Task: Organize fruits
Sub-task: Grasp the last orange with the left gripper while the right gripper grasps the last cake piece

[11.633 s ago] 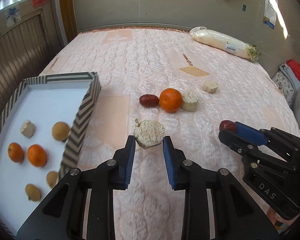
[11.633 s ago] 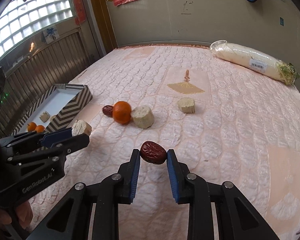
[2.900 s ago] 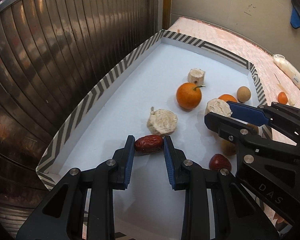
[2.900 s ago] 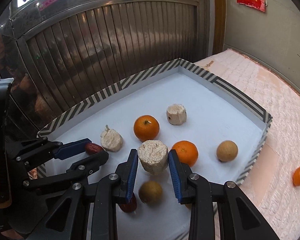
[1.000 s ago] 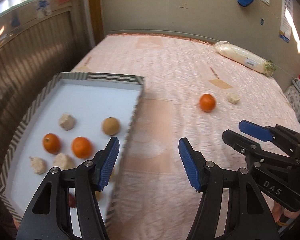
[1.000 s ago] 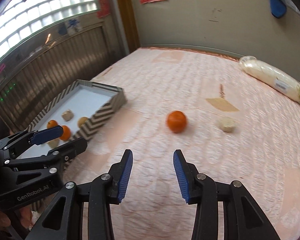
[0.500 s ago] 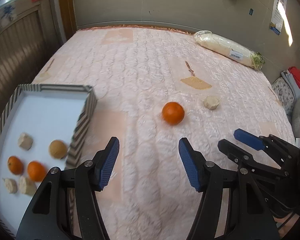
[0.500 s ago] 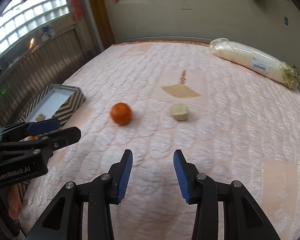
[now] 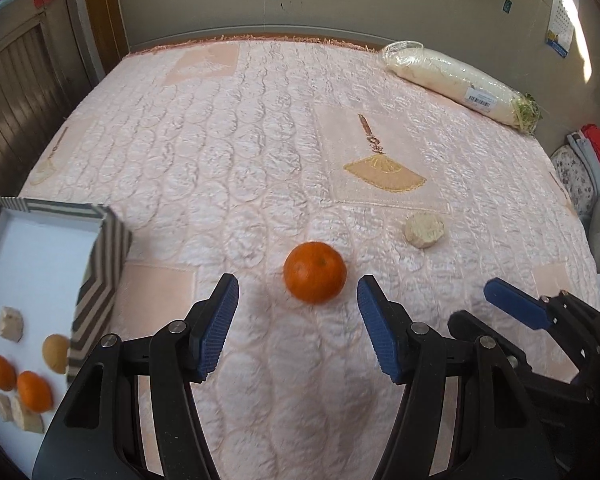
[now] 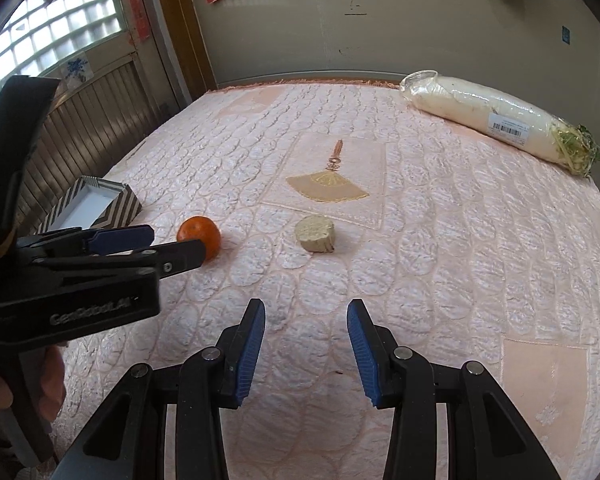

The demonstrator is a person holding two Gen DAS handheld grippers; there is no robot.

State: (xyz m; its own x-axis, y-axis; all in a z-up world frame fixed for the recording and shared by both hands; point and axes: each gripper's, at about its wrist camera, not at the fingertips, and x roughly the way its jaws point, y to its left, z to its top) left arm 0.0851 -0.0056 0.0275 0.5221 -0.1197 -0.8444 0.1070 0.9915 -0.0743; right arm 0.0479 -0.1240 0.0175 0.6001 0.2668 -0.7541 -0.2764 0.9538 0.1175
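An orange (image 9: 315,272) lies on the pink quilted bed, just beyond the tips of my left gripper (image 9: 296,292), which is open and holds nothing. A pale beige chunk (image 9: 424,230) rests further right. In the right wrist view the same orange (image 10: 199,235) is partly hidden behind the left gripper's fingers (image 10: 120,239), and the beige chunk (image 10: 315,234) sits well ahead of my right gripper (image 10: 306,316), open and empty. A striped box (image 9: 96,276) at the left holds two oranges, a tan round fruit and several pale chunks.
A long wrapped white radish (image 9: 460,84) lies at the bed's far right by the wall. The bed (image 9: 260,140) stretches wide between box and radish. Slatted panelling (image 10: 80,128) stands left of the bed. Cushions and red items (image 9: 592,172) are piled at the right edge.
Both grippers have moved forward over the bed towards the orange and the beige chunk, which now look closer. The striped box has slid to the left edge of both views. Jaws unchanged.
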